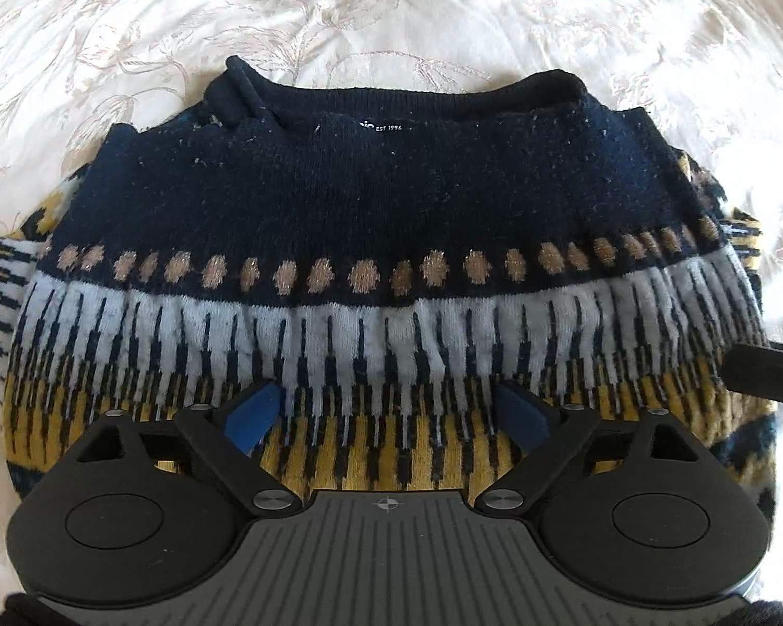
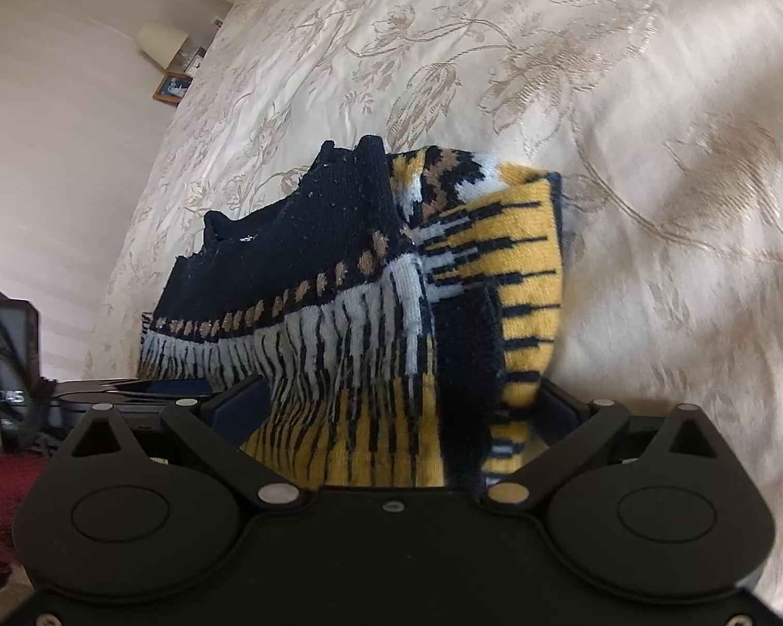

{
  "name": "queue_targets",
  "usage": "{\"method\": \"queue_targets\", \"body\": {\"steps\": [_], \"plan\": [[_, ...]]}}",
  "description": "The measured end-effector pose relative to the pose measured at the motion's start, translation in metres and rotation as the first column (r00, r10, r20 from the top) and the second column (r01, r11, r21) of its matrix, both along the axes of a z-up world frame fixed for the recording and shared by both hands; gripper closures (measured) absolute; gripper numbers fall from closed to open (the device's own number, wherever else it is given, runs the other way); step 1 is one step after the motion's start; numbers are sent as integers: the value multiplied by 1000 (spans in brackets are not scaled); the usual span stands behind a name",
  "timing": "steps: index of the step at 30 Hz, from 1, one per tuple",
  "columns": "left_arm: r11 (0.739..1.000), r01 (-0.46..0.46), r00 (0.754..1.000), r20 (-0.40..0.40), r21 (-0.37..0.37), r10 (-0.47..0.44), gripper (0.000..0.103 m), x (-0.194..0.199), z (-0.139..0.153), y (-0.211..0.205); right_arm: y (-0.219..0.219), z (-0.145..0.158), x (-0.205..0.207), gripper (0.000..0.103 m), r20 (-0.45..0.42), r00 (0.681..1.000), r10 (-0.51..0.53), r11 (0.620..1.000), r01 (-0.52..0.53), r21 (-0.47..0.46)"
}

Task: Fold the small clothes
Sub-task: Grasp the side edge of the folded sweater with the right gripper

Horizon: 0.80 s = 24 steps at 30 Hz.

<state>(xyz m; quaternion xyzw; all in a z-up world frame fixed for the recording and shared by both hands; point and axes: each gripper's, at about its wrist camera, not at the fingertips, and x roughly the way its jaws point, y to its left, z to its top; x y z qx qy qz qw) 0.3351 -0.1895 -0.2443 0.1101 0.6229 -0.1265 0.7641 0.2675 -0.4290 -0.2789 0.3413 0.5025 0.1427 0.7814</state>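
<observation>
A small knitted sweater [image 1: 381,193], navy at the top with tan dots, white stripes and a yellow band, lies folded on the bed, neck away from me. My left gripper [image 1: 386,412] is open, its blue pads [image 1: 250,412] spread over the yellow hem, the knit lying between them. My right gripper [image 2: 402,417] is open at the sweater's right side, where the folded edge and sleeve [image 2: 522,281] bunch up between its wide fingers. The right gripper's finger shows at the right edge of the left wrist view [image 1: 767,370].
A cream bedspread [image 1: 391,15] with an embroidered flower pattern covers the bed all around the sweater. In the right wrist view a lamp [image 2: 162,44] and a framed picture [image 2: 172,87] stand beyond the bed's far edge, and a dark device with cables [image 2: 10,360] is at the left.
</observation>
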Motion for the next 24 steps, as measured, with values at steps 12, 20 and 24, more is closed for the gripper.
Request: {"method": "queue_targets", "body": {"steps": [12, 20, 24], "plan": [[996, 28, 986, 167, -82, -14, 18, 8, 42, 27, -15, 11, -22, 68, 14, 999, -53, 996, 52, 70], [999, 52, 993, 109, 5, -52, 16, 24, 6, 31, -8, 3, -22, 29, -36, 995, -97, 995, 98, 8], [998, 68, 992, 103, 19, -69, 11, 29, -15, 26, -3, 1, -21, 28, -34, 994, -101, 995, 100, -20]]}}
